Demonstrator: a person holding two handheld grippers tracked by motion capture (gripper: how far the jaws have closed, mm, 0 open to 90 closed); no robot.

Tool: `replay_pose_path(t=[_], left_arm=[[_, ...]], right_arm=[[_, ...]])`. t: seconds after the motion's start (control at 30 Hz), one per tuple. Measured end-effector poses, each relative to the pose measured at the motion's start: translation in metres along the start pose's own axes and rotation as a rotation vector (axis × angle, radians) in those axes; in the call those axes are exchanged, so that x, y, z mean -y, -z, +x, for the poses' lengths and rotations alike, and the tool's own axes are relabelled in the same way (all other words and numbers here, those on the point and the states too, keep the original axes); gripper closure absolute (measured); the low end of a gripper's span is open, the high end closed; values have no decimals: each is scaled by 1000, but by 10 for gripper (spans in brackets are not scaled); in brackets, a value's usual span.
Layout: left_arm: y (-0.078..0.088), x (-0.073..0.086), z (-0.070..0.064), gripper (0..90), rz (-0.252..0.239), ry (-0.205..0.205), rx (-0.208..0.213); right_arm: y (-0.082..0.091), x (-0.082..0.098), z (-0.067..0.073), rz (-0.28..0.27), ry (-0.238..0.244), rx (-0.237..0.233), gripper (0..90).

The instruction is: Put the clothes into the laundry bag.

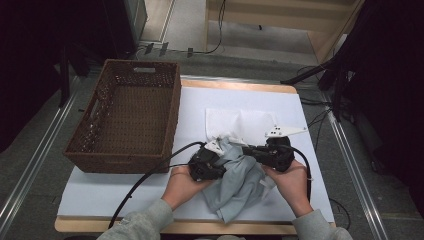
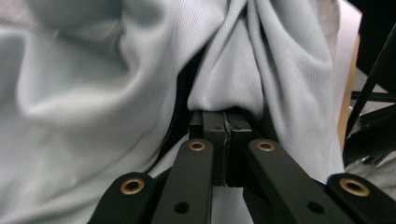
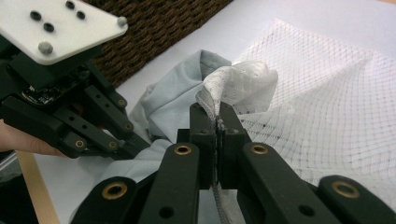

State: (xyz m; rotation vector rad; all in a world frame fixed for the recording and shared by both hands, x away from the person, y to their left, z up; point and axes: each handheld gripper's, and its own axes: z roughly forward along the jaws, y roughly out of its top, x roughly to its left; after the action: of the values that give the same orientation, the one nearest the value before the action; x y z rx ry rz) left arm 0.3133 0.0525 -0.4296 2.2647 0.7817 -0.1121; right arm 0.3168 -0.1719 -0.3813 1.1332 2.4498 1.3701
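Garment [image 1: 235,182], pale blue-grey and crumpled, lies on the white sheet [image 1: 100,192] that covers the tabletop, near the front edge and right of its middle, between the person's two hands. White mesh bag [image 1: 240,122] lies flat just behind it, toward the middle of the tabletop, with one edge lifted and gathered over the cloth. Brown wicker basket [image 1: 167,117] stands at the rear left corner and overhangs the left edge.

Left gripper [image 1: 212,162]: held by the left hand [image 1: 182,185] at the left side of the garment. In the left gripper view its jaws are closed, pads together, with a fold of the ribbed cloth [image 2: 233,74] pinched at their tips and more cloth bunched to either side.

Right gripper [image 1: 255,151]: held by the right hand [image 1: 292,182] at the right side of the garment, pointing toward the left gripper. In the right gripper view its jaws are closed on the hem of the mesh bag [image 3: 233,84], which rises in a small peak above the pads, while the rest of the mesh [image 3: 336,112] spreads flat to the right. In that view the garment [image 3: 173,102] lies just behind the pinched hem, and the left gripper [image 3: 133,144], with its white plate, rests on the cloth at the left, before the basket [image 3: 159,28].
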Motion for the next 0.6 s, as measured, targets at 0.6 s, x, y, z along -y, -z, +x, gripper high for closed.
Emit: replay_pose_path(t=[0.6], left_arm=[[-24,-41,2,900,-12,8,-19]], right_arm=[[2,0,-1,-3,-4,6,887]])
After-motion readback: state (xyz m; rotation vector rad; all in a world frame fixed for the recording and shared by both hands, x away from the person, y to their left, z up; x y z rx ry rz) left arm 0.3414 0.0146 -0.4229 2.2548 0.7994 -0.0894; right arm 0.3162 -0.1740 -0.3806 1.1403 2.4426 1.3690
